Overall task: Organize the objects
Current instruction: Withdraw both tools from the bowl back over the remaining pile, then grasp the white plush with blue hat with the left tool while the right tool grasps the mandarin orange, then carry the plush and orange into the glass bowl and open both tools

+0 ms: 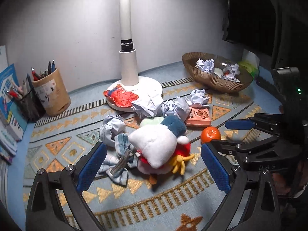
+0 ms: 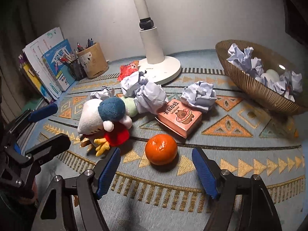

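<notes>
L gripper [image 1: 154,165] spread wide, straddling plush [image 1: 159,146] mid-mat; nothing pinched. R gripper [image 2: 156,171] spread, orange [image 2: 161,149] just ahead, untouched. Plush likely soft, light: grip body. Orange firm, may roll: grip across middle.

Lit from above by the white desk lamp [image 1: 126,38]; bright pool on the wall [image 1: 77,19] and patterned mat [image 2: 231,134], glare blowing out the lamp head. Corners black, heavy fisheye curvature. Soft shadows under the orange [image 2: 161,149]. Slight blur, grainy; nearest edge dim.
</notes>
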`<state>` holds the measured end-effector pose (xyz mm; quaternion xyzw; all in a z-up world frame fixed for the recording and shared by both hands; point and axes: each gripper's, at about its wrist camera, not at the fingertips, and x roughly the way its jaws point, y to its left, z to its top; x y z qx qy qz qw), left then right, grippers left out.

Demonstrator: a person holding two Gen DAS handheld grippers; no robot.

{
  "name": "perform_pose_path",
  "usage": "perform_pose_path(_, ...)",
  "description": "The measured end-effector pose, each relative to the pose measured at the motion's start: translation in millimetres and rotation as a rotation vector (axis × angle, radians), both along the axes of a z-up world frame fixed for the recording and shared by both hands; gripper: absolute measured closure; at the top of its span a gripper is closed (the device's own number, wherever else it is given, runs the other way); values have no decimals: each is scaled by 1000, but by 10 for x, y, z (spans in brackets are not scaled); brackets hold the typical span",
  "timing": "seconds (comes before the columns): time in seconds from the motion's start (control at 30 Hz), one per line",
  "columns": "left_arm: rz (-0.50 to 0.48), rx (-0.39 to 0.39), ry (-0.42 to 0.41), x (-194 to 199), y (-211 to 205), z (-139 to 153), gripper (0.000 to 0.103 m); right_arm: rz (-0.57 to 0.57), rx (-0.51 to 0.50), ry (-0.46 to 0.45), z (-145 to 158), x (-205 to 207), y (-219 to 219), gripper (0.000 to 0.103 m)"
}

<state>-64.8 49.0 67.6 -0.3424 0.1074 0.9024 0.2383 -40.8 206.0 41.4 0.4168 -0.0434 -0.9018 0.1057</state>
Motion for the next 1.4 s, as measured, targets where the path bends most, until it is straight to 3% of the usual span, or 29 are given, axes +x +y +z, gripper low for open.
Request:
perform_pose_path(0.17, -84, -25, -45, -254, 79, -140, 7, 15, -2, -26, -159, -84, -12, 43)
perform_pose_path(0.33, -164, -26, -104, -340, 169, -250, 35, 9, 25, -45, -221, -159, -28, 58)
perform_pose_path(0.4, -191, -18, -107, -289, 211, -261, 53, 5, 31, -45, -222, -168, -33, 63)
perform_pose_path(0.53, -163, -16, -69, -128, 278, -232, 53, 7, 9, -30, -196, -140, -8, 64)
perform_pose_path(0.67, -40, 64, -56, 83, 171, -115, 53, -4, -25, -4, -122, -38, 73, 64)
perform_pose_path(0.8, 163, 174, -133, 360, -21, -116, 53, 5, -16, 0, -38, 199, 165, 64)
perform_pose_path(0.93, 275, 278, -225, 700, -121, -303, 53, 24, 14, -30, -74, 451, 241, 64)
perform_pose_path(1.07, 331, 212, -219, 856, -62, -500, 51, 17, -2, -55, -191, 574, 326, 64)
perform_pose_path(1.17, 304, 200, -256, 884, -64, -536, 42, 17, -38, -50, -178, 608, 384, 64)
perform_pose_path(1.2, 278, 198, -259, 904, -71, -526, 34, 19, -41, -48, -173, 621, 396, 64)
perform_pose_path(1.27, 256, 175, -256, 951, -104, -511, 30, 26, -42, -74, -217, 611, 413, 63)
perform_pose_path(1.4, 258, 53, -230, 937, -121, -499, 23, 41, -75, -76, -216, 613, 449, 57)
